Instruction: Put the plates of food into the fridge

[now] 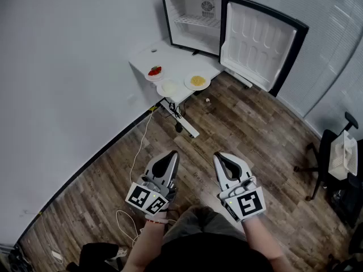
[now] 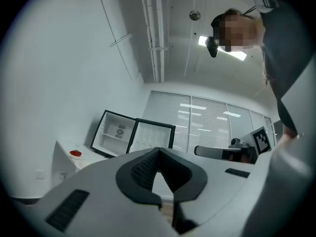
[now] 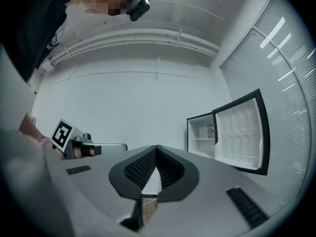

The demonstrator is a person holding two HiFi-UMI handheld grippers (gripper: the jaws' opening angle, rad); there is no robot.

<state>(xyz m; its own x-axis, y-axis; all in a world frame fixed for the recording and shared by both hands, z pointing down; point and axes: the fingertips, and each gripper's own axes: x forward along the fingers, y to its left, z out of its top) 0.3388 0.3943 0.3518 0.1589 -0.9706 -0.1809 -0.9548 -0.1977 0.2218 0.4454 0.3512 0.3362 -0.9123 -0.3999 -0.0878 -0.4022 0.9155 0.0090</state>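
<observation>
A small black fridge (image 1: 193, 16) stands at the far wall with its door (image 1: 258, 44) swung wide; its white inside shows a bare wire shelf. In front of it, a low white table (image 1: 170, 55) bears three plates: one with red food (image 1: 155, 71), one pale (image 1: 168, 88), one with yellow food (image 1: 197, 81). My left gripper (image 1: 172, 153) and right gripper (image 1: 218, 156) hover side by side over the wood floor, well short of the table. Both are shut with nothing in them. The fridge (image 2: 116, 132) and the red plate (image 2: 75, 153) show far beyond the left gripper (image 2: 159, 149). The right gripper (image 3: 156, 147) sees the fridge (image 3: 200, 132) at right.
A white cable (image 1: 142, 146) and a power strip (image 1: 184, 123) lie on the floor between me and the table. A black office chair (image 1: 334, 157) stands at right. Window blinds (image 1: 329, 38) run along the right wall. A small object (image 1: 207, 101) sits on the floor by the table.
</observation>
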